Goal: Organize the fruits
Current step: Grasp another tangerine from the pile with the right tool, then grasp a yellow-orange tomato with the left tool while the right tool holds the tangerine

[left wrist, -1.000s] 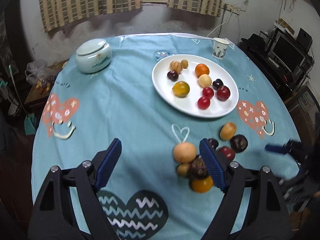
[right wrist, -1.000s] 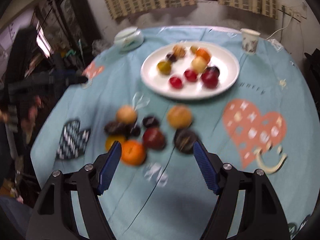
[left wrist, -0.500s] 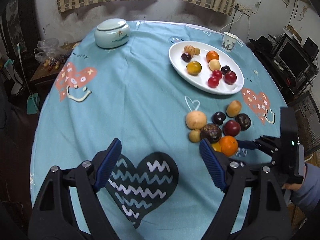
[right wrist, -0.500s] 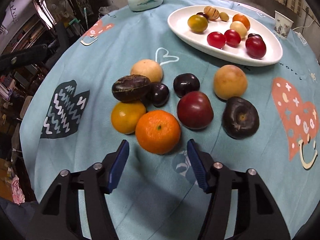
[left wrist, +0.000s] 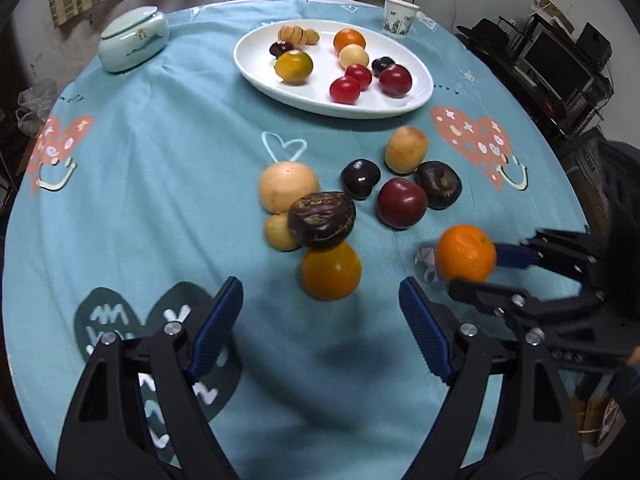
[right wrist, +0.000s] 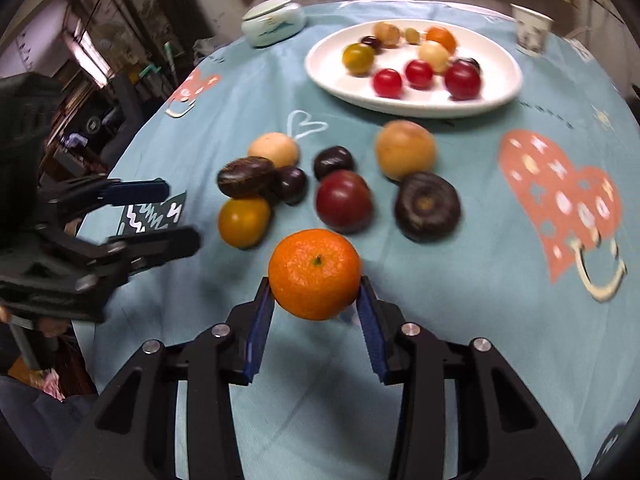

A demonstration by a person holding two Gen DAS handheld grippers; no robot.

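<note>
My right gripper (right wrist: pixel 316 296) has its jaws closing on an orange (right wrist: pixel 314 280), the blue pads pressing both sides, and the fruit hangs just above the cloth. The left wrist view shows that orange (left wrist: pixel 466 253) at the right, apart from the pile. My left gripper (left wrist: pixel 320 300) stands open over the cloth just short of a yellow-orange fruit (left wrist: pixel 331 270), with nothing between its fingers. Behind that fruit lie a dark mottled fruit (left wrist: pixel 322 220), a tan round fruit (left wrist: pixel 288 186), a red plum (left wrist: pixel 401 203) and several others. Further back is a white oval plate (left wrist: pixel 256 60) holding several fruits.
A pale green lidded jar (left wrist: pixel 134 38) stands at the back left and a paper cup (left wrist: pixel 400 16) behind the plate. A blue cloth with heart prints covers the round table. Shelves with electronics (left wrist: pixel 560 64) stand off the right edge.
The right gripper closed on the orange and raised it off the cloth, away from the pile. The left gripper came down and closer to the loose fruits, still open.
</note>
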